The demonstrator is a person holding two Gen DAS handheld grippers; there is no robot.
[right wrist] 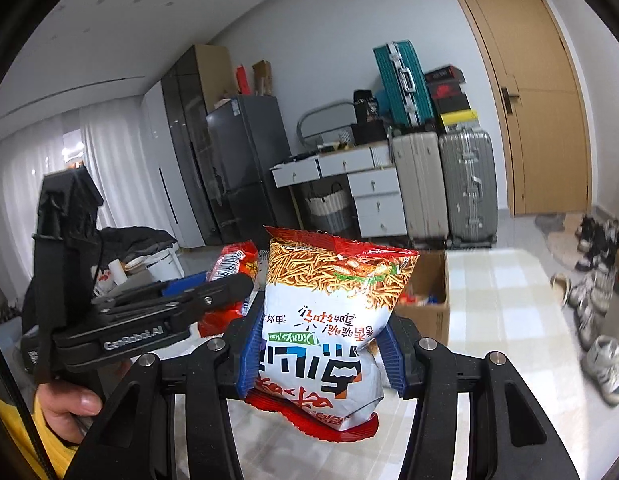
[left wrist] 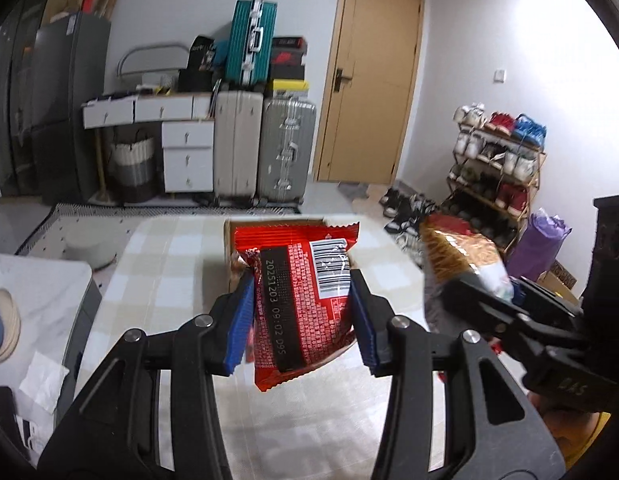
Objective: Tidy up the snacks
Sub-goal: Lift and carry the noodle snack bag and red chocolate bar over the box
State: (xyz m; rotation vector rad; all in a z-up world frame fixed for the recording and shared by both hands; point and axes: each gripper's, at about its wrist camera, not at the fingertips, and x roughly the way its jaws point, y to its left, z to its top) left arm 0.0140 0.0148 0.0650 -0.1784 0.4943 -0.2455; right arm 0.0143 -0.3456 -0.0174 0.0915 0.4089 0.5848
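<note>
Holding a red packet (left wrist: 305, 300) by its side edges, the left claw (left wrist: 303, 316) carries it above the counter (left wrist: 169, 264), before the box (right wrist: 425, 312). The right claw (right wrist: 323, 348) pinches a noodle bag (right wrist: 333, 320) low down. Both look light, soft, slick, crushable; side-seam grips should suit.

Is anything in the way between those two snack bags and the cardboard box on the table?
Nothing visible. The red bag and noodle bag hang in the grippers above the table, with open air toward the cardboard box.
</note>
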